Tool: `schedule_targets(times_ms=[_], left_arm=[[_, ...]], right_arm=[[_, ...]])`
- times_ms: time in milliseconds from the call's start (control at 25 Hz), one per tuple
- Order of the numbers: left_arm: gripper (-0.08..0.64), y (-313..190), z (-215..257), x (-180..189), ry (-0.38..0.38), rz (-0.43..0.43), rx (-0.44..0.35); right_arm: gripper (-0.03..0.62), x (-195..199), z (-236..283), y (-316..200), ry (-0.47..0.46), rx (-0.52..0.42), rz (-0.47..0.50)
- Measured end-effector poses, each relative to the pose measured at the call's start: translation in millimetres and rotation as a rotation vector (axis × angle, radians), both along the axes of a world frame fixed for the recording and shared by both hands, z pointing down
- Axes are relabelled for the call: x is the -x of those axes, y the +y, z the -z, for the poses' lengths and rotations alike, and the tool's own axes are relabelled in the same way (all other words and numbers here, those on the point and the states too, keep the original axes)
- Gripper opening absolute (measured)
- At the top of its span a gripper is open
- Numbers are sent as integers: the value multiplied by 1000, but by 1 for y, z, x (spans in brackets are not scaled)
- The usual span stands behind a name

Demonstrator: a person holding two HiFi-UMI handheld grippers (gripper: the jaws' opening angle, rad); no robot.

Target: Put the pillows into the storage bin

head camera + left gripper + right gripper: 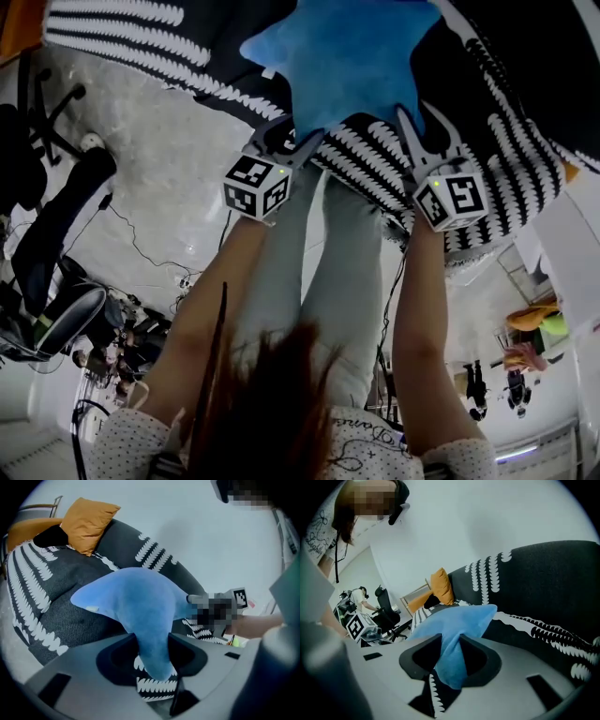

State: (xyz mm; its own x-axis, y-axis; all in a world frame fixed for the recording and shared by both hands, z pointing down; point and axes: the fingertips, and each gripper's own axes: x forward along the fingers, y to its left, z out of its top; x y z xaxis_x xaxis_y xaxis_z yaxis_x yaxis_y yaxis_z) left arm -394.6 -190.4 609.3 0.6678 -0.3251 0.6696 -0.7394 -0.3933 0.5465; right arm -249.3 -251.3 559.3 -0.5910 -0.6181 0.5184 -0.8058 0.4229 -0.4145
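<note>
A blue star-shaped pillow (342, 56) lies on a big dark round cushion with white leaf bands (141, 37). My left gripper (295, 141) is shut on one lower point of the star, and my right gripper (417, 127) is shut on another. In the left gripper view, the blue pillow (136, 602) narrows into a point pinched between the jaws of the left gripper (152, 656). In the right gripper view, another tip of the pillow (457, 623) is squeezed between the jaws of the right gripper (450, 663). An orange pillow (86, 522) leans at the cushion's far rim.
The dark patterned cushion (543, 583) fills the space ahead. A black office chair (47, 103) and floor cables (141, 248) are at the left. The orange pillow (440, 587) stands by an orange frame. A person (361, 597) sits at a cluttered desk farther back.
</note>
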Motion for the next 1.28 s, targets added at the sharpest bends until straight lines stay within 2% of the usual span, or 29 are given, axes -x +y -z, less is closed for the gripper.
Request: schedule_targets(times_ms=[240,480,640,880,1000,1120,1280], left_arm=[[170,-11,67,-8,50,-16,-60],[167,-24,143,-2,78,-74,-147],[166,-55,213,-10,93,-151,-283],[166,-74,336,-33,137,-236,-444],[166,-92,394,-55,172,-304,-561],[164,-100,445,-79,206,-364,-659],[164,-93,497,-105,250,-437,-752]], right_arm=[[92,-10,66,-4,-44,-73,-53],[78,-8,146,-6,-79,-169,-136],[77,-18,223,-16,-78,-297,-189],[75,-40,355,-11,-63,-467,-255],[74,-59,415,-10,-41,-578,-317],[74,-81,463,1,-20,-663,-384],[74,-102,514,26,14,-749,-461]])
